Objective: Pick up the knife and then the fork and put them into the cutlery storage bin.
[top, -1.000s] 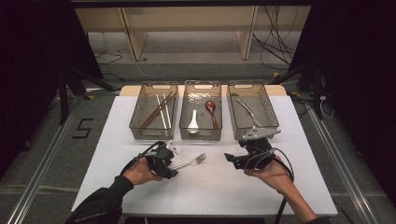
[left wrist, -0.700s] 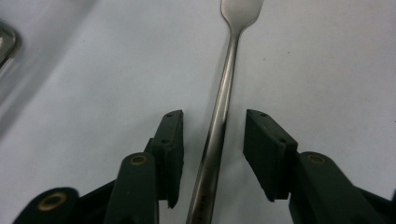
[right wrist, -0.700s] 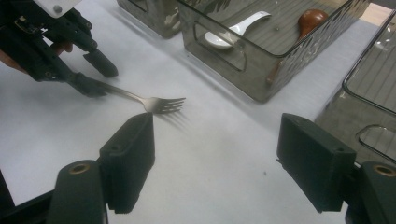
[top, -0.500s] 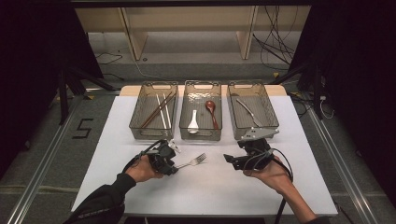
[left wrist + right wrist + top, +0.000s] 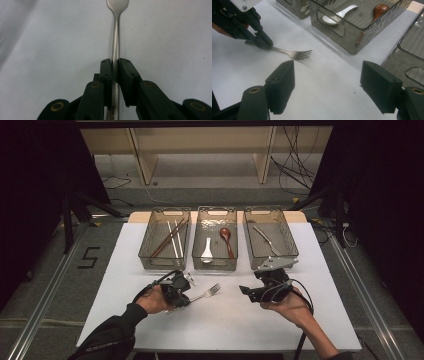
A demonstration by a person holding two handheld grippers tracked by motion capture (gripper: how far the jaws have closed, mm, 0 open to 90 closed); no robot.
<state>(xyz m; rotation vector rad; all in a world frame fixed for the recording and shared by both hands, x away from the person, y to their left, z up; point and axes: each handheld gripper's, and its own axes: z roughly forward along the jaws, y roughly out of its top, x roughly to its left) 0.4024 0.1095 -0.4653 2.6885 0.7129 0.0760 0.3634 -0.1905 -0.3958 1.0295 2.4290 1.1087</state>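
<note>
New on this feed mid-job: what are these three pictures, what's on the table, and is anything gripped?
A person holds a two-jaw gripper in each hand. The high view looks down on the white table; the other two cameras ride on the grippers. Three bins stand in a row: chopsticks, then two spoons, then one metal utensil. The left gripper has just been closing and now pinches the fork by its handle. The right gripper is open and holds nothing.

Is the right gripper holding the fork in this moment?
No: the right gripper stands open with nothing between its fingers, while the left gripper grips the fork by its handle.
</note>
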